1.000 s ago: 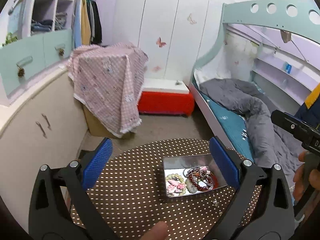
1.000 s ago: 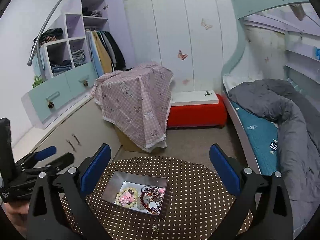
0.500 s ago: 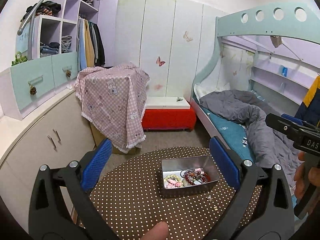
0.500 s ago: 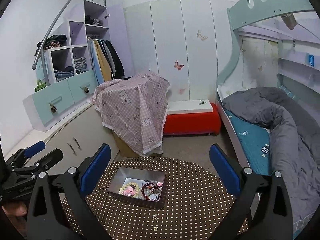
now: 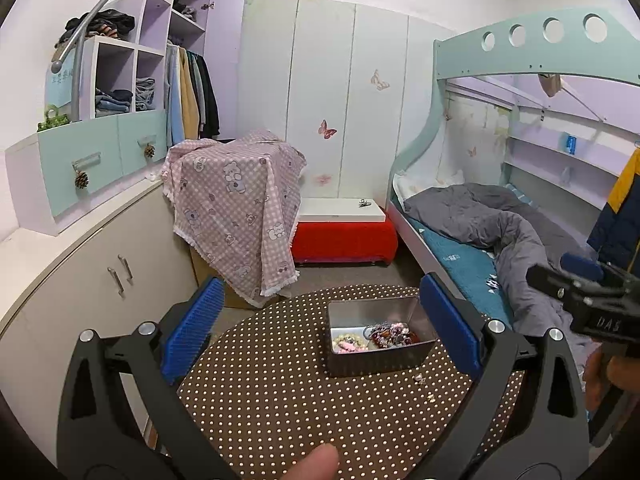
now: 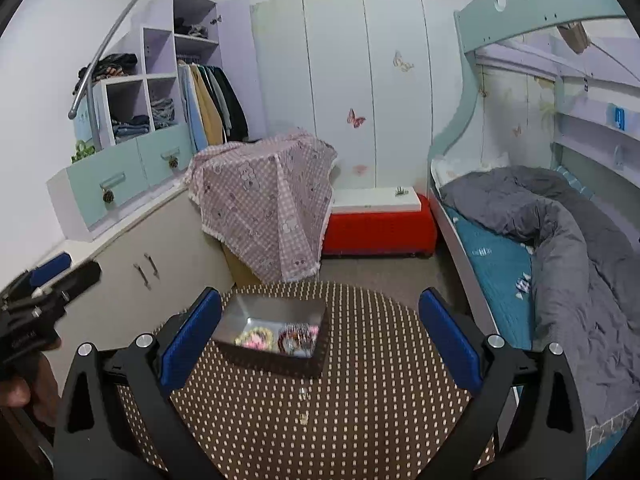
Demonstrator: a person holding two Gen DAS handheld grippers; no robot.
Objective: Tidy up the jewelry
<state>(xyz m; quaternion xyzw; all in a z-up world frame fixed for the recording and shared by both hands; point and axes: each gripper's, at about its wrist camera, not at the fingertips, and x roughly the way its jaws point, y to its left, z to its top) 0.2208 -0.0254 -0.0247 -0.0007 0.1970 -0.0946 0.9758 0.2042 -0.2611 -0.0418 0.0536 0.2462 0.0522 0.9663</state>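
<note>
Jumbled jewelry (image 5: 374, 336) in metal tin (image 5: 376, 356)

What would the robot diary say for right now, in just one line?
left gripper: open, empty | right gripper: open, empty | jewelry: piled in metal tin on dotted table | small pieces: loose on table

You have a brown, white-dotted tablecloth (image 5: 304, 392), a silver tin (image 5: 376, 310), blue gripper pads (image 5: 192, 326), a red bench (image 5: 344, 240), and a pink checked cloth (image 5: 236, 204).
</note>
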